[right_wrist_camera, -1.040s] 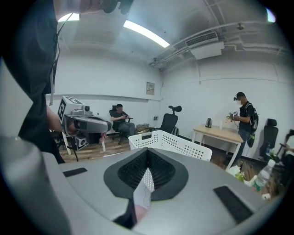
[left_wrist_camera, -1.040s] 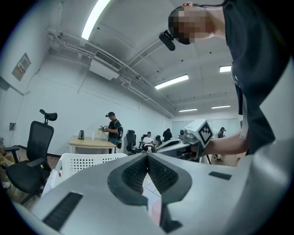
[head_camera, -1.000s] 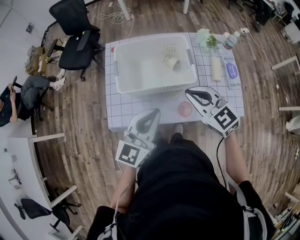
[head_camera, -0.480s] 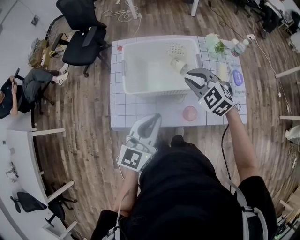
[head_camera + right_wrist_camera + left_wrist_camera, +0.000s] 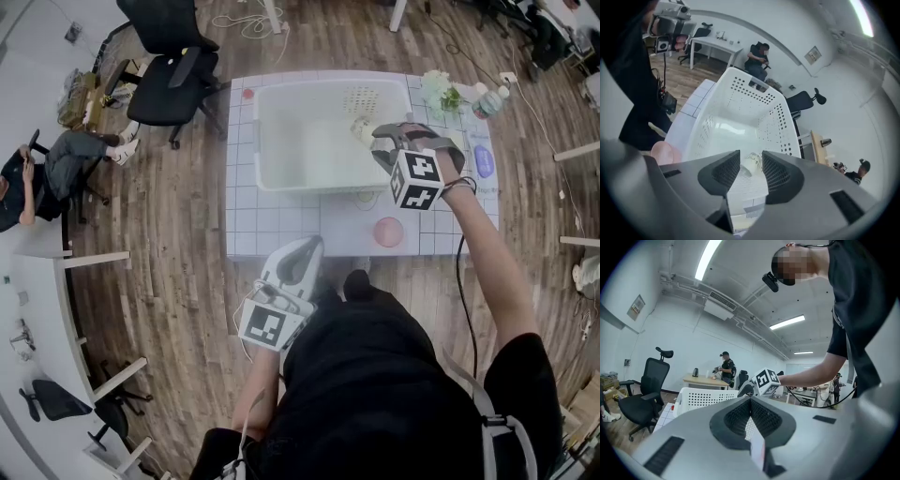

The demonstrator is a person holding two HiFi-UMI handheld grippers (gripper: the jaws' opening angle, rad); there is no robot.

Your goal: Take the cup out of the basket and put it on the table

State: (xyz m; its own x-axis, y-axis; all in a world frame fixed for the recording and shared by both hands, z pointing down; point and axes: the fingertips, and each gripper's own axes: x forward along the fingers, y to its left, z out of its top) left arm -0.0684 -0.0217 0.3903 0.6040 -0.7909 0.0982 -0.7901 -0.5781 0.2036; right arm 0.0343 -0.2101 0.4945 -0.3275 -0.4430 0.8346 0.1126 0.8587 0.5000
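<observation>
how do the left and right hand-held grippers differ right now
Jaws: the left hand-held gripper is shut; the right hand-held gripper has just been opening, with the cup framed between its jaws, ungripped. Place: the left is by the table's near edge; the right reaches over the basket. Pose: the left points about level, the right tilts down. Both hold nothing.

One counter [image 5: 272,230], one white basket [image 5: 265,141], one cup [image 5: 361,129]. One pink disc [image 5: 388,231], one bottle [image 5: 489,97], one bunch of flowers [image 5: 437,89]. Two pairs of tongs — the left tongs [image 5: 750,399] and the right tongs [image 5: 751,153]. Two black office chairs [image 5: 178,82] by the counter's far-left corner — and one seated person [image 5: 23,192].
</observation>
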